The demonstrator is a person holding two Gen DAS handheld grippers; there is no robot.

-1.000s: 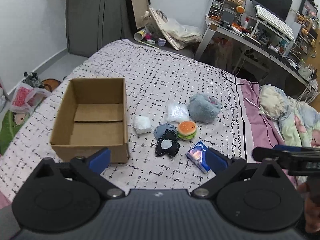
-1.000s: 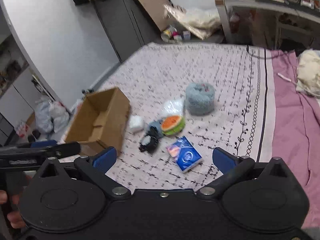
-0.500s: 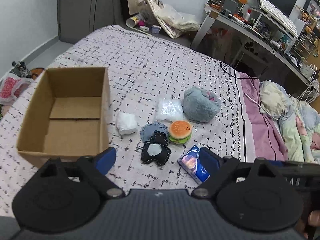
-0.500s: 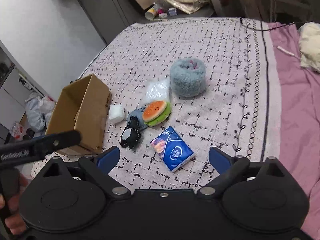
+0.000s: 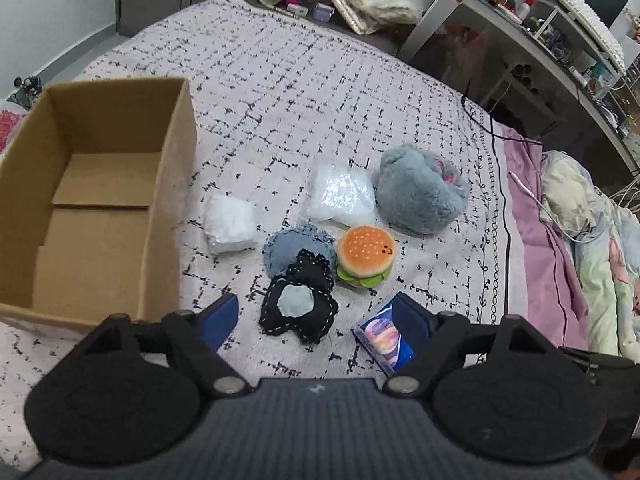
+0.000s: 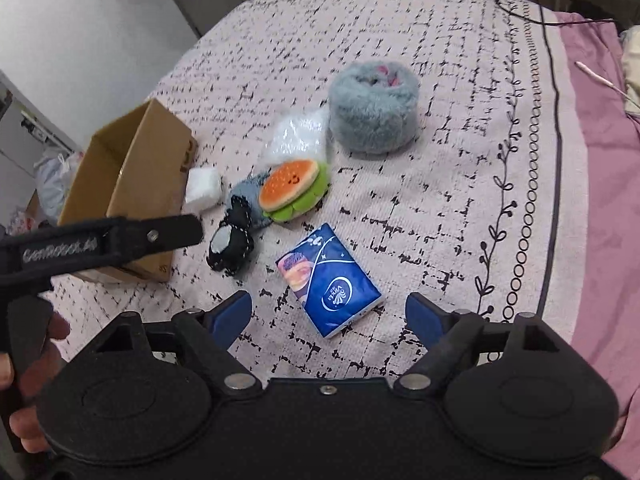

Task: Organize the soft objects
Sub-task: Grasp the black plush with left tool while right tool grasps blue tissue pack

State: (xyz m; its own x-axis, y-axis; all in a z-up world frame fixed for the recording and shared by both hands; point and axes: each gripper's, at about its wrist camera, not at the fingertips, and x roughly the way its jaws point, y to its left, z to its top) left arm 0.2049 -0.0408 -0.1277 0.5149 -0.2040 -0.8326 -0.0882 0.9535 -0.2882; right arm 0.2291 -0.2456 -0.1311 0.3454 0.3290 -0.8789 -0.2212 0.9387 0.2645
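Both grippers hung open and empty – left gripper [image 5: 316,316] over the black patch [image 5: 298,308], right gripper [image 6: 328,312] over the blue tissue pack [image 6: 328,280], which looked light, squashy, best pinched across its narrow sides; cardboard box [image 5: 172,184] stood beyond

Left tool [image 5: 316,314], jaws apart, above black star plush [image 5: 298,308]; burger plush [image 5: 365,257] beside it; cardboard box [image 5: 172,184] at left.
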